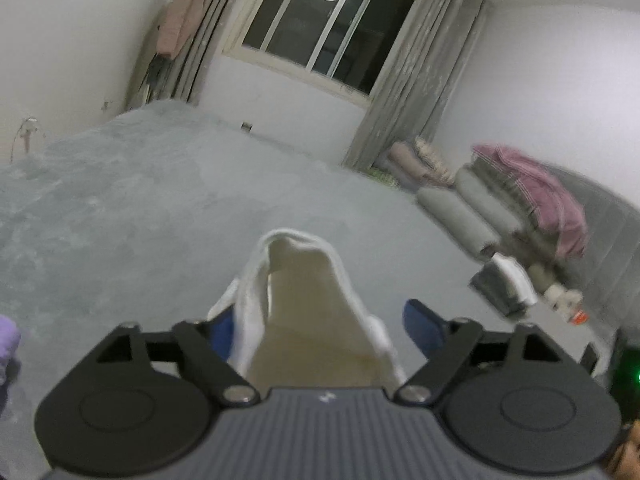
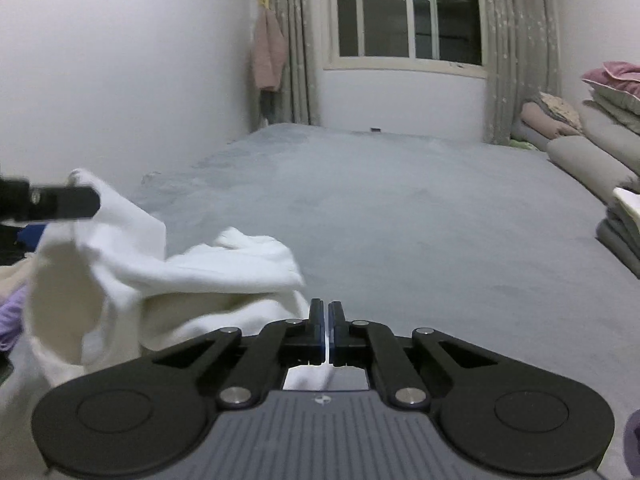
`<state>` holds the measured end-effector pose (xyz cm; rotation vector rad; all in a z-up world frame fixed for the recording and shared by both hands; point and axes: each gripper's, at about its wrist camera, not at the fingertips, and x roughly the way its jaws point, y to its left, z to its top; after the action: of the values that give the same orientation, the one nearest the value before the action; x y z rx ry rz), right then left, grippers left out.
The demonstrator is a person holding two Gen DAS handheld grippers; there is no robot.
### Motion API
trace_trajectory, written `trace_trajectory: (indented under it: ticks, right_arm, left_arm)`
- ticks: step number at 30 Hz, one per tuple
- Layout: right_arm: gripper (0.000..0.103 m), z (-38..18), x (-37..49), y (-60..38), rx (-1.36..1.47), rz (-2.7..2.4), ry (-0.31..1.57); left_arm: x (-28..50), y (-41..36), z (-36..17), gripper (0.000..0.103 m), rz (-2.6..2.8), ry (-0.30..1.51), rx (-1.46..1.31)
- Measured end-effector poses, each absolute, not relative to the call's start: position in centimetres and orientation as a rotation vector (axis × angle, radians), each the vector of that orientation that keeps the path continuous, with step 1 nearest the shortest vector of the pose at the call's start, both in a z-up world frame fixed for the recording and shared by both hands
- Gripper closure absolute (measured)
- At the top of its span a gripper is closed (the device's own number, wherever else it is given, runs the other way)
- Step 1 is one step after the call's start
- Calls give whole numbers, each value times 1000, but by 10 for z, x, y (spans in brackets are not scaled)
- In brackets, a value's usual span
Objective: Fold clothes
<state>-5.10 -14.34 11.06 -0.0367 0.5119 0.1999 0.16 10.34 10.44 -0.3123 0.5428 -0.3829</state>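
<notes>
A white garment [image 2: 168,280] with a cream lining is held up above the grey bed [image 2: 400,220]. In the left wrist view the garment [image 1: 304,300] stands up between the wide-apart blue pads [image 1: 422,328] of my left gripper [image 1: 320,328]; the jaws are open and the cloth hangs against the left pad. My right gripper [image 2: 328,320] is shut on an edge of the white garment, a thin strip of cloth showing between its pads. The left gripper's finger [image 2: 60,202] shows at the left of the right wrist view, touching the garment's upper corner.
Folded quilts and pillows [image 1: 520,208] are stacked at the bed's right side, with a pink blanket [image 1: 556,200] on top. A small folded pile [image 1: 504,284] lies near them. Purple cloth [image 2: 10,312] lies at the left. A window with curtains [image 2: 408,12] is ahead.
</notes>
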Motion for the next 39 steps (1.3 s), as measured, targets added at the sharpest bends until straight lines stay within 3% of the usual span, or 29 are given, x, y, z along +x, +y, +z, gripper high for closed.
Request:
trace_trajectory:
  ticks: [5, 7, 10, 11, 12, 13, 14, 19, 23, 28, 31, 33, 39]
  right_arm:
    - [97, 102, -53, -135, -96, 262, 558]
    - [91, 98, -55, -127, -112, 283, 571]
    - [85, 95, -59, -117, -153, 283, 571]
    - [84, 95, -60, -117, -163, 279, 568]
    - [81, 95, -61, -117, -166, 274, 566]
    - [76, 97, -61, -118, -161, 271, 564]
    - [74, 98, -60, -119, -155, 269, 563]
    - [59, 104, -62, -123, -110, 297, 548]
    - [55, 107, -66, -122, -94, 314, 538]
    - [53, 104, -67, -119, -107, 320, 549]
    - [50, 104, -68, -119, -111, 322, 550]
    - [47, 105, -69, -121, -105, 323, 548]
    - [41, 106, -65, -128, -87, 303, 562]
  left_arm:
    - [6, 91, 86, 3, -355, 612, -254]
    - [6, 88, 82, 3, -340, 618, -244]
    - [4, 81, 78, 14, -327, 623, -238]
    - [3, 79, 78, 31, -328, 622, -232]
    - [2, 76, 78, 62, -334, 622, -219]
    - [1, 73, 79, 75, -344, 623, -204]
    - [-1, 70, 80, 96, -359, 619, -196]
    - [-25, 71, 98, 98, -518, 508, -298]
    - [-41, 74, 113, 98, -538, 416, -316]
    - [-34, 92, 109, 96, -540, 452, -387]
    - [-34, 95, 106, 87, -521, 462, -380]
    - [-28, 94, 102, 65, -463, 498, -352]
    - [-5, 118, 85, 63, -304, 619, -419]
